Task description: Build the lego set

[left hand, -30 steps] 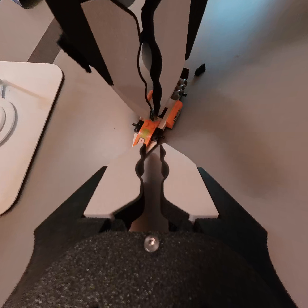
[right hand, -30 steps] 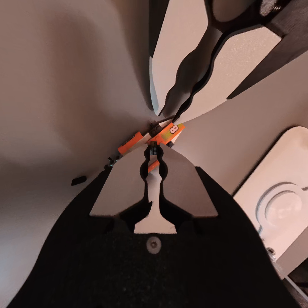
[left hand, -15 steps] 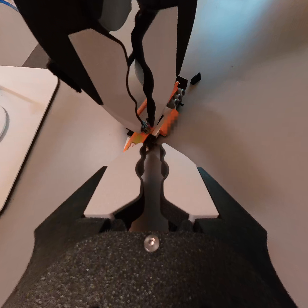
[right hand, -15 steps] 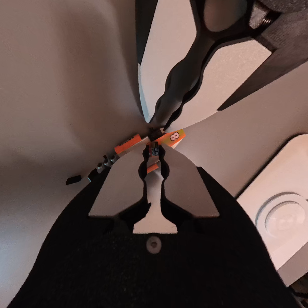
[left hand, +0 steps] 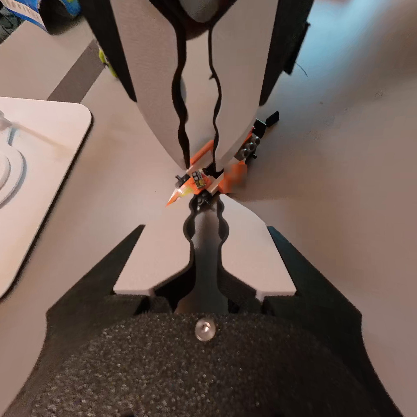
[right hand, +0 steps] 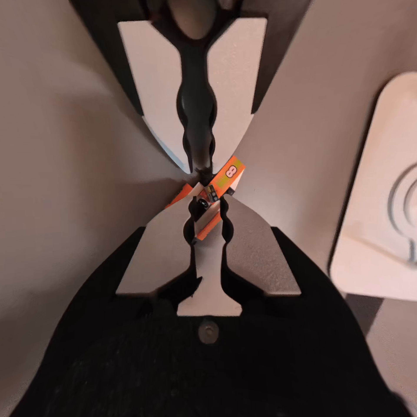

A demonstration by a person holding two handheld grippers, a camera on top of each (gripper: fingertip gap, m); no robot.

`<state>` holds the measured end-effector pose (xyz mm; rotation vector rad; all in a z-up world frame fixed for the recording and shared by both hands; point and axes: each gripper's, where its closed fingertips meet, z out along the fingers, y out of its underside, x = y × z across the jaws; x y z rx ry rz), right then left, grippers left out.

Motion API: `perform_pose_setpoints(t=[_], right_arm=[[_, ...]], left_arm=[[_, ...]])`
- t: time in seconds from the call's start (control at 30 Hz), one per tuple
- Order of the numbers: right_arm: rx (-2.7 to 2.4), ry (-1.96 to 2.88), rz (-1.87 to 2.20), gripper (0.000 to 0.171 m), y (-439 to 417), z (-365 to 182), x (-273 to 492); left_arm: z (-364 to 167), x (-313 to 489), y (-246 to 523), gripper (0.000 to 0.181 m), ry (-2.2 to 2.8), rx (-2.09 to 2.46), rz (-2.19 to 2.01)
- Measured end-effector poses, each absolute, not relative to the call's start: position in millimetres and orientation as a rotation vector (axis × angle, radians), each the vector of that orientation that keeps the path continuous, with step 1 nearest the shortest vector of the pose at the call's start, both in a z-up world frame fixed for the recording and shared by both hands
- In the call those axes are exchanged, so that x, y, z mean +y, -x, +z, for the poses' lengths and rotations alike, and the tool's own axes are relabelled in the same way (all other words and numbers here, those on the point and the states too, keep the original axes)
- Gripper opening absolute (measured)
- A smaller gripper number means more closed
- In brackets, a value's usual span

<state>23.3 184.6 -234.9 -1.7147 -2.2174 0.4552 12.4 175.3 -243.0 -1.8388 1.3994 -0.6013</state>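
An orange and white lego car [left hand: 180,194] with a pointed nose lies on the grey table between my two grippers, which face each other. My left gripper [left hand: 205,199] is shut on a black part at the car's side. It comes in from the top of the right wrist view [right hand: 201,168]. My right gripper [right hand: 207,200] is open, its fingers on either side of the car's body [right hand: 228,176]. A small printed tile [left hand: 198,180] sits on top of the car, also seen in the right wrist view [right hand: 212,191].
A white board with round grooves [left hand: 45,158] lies left of the car and shows on the right in the right wrist view [right hand: 372,203]. A small black loose piece [left hand: 272,118] lies beyond the car's grey studded rear [left hand: 249,146]. Less than 4 cm separates the two grippers' tips. My right gripper's tips are some 10 cm from the small black loose piece [left hand: 272,118].
My right gripper held the small printed tile over the car, set it on top and has opened. The left gripper has kept its hold. Both views have turned a little.
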Motion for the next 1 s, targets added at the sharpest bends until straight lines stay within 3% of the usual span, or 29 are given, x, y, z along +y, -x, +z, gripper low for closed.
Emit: perform_pose_setpoints(t=[0.33, 1.0], right_arm=[[-1.636, 2.106, 0.42, 0.023, -24, -243, 185], [-1.452, 2.246, 0.339, 0.022, -23, -246, 185]], left_arm=[[-245, 174, -21, 0.017, 1.84, 1.403, -0.63], [-247, 173, -24, 0.023, 1.847, 1.382, -0.699]])
